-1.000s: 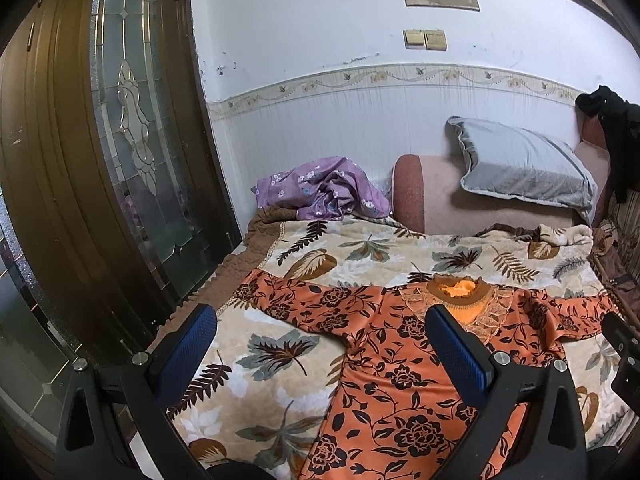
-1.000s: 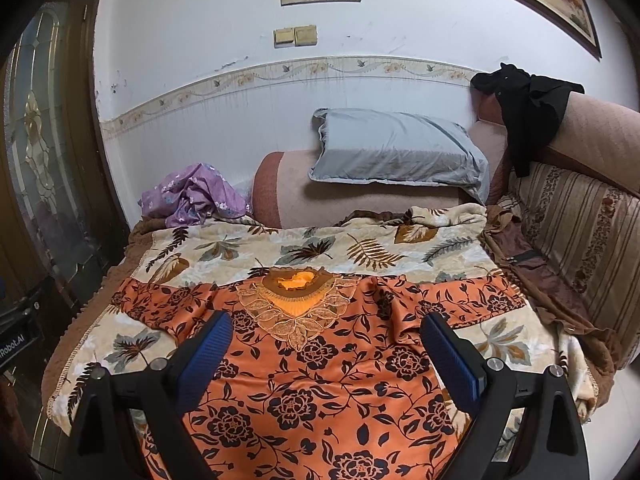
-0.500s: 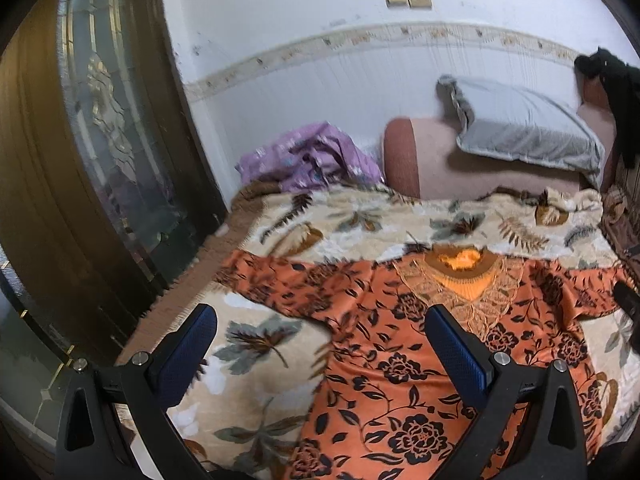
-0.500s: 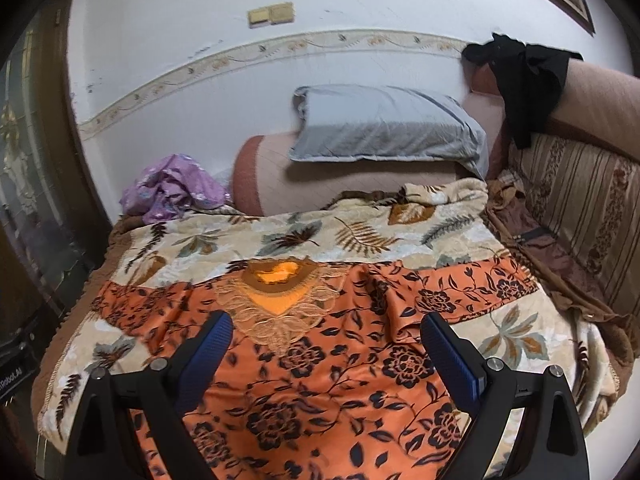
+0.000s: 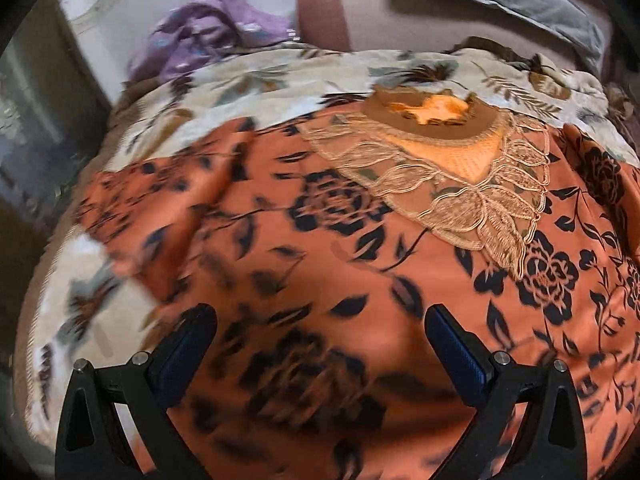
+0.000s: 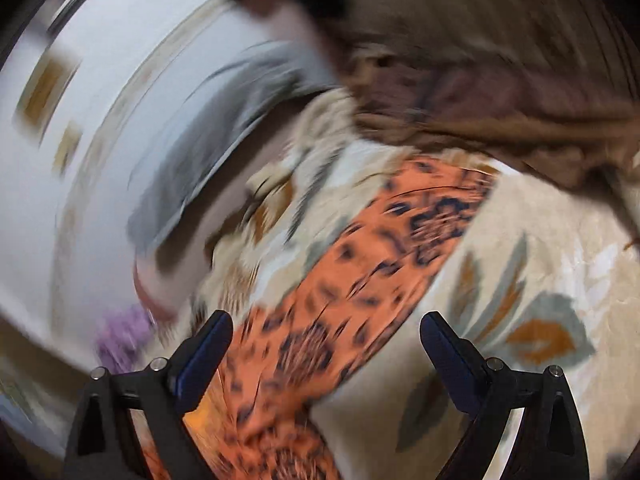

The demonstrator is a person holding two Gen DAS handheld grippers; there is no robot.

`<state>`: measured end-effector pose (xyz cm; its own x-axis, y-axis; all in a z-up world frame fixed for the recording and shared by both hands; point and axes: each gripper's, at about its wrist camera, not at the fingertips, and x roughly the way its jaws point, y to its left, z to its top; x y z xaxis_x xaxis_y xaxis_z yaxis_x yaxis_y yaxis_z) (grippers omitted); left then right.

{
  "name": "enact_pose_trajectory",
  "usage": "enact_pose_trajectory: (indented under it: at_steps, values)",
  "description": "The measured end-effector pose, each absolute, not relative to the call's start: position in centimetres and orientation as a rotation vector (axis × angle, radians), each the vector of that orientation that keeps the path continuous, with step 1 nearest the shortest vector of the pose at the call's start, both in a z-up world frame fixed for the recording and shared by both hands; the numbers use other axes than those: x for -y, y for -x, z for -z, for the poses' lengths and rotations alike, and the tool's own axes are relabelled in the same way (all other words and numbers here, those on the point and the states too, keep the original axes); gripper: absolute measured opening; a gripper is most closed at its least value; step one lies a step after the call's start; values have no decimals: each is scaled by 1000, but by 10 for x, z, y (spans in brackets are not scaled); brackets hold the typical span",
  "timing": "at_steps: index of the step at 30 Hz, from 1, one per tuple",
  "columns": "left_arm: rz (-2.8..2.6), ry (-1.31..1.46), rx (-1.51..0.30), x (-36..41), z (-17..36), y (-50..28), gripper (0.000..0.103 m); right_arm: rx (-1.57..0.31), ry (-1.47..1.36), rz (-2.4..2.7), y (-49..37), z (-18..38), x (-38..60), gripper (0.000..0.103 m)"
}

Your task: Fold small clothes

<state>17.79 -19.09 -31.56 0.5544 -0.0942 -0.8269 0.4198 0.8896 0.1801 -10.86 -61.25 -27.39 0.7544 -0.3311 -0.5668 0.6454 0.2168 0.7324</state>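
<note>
Overhead, both grippers' fingers (image 5: 452, 344) (image 6: 444, 348) gape wide, empty, above the orange dress (image 5: 340, 248).

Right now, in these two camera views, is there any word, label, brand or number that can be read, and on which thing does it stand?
No text can be read in either view.
Orange floral garment: only printed flowers and lace at the neck.
Leaf-patterned bedspread: pattern only.
Wall plaques: too blurred to tell whether they carry writing.
</note>
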Motion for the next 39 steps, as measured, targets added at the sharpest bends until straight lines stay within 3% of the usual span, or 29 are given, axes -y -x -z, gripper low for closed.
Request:
enact_pose_trajectory:
  at_steps: [3,5,7,10,17,20,25,32,39]
  values:
    - [354,-371,-976,195,334,-186,103,-286,-1231,732,124,287,653,86]
    - [382,-312,-985,187,332,-190,103,-294,-1261,745,126,297,671,70]
    - [399,-290,-994,184,334,-194,103,-342,-1286,792,122,310,688,64]
    - [394,-299,-985,185,335,-194,103,-415,-1262,893,112,321,705,41]
    - [402,-299,-1002,185,338,-198,103,-399,-1196,900,98,324,719,37]
    - [412,-313,-1007,185,337,-198,103,-390,-1166,868,85,320,718,9]
    - [404,-320,-996,181,327,-197,103,-350,-1010,704,40,258,665,7]
    - [255,-307,-829,140,282,-208,103,-288,-905,289,-45,171,532,7]
    - [114,-203,-804,81,262,-231,103,-400,-933,-110,-149,186,401,11]
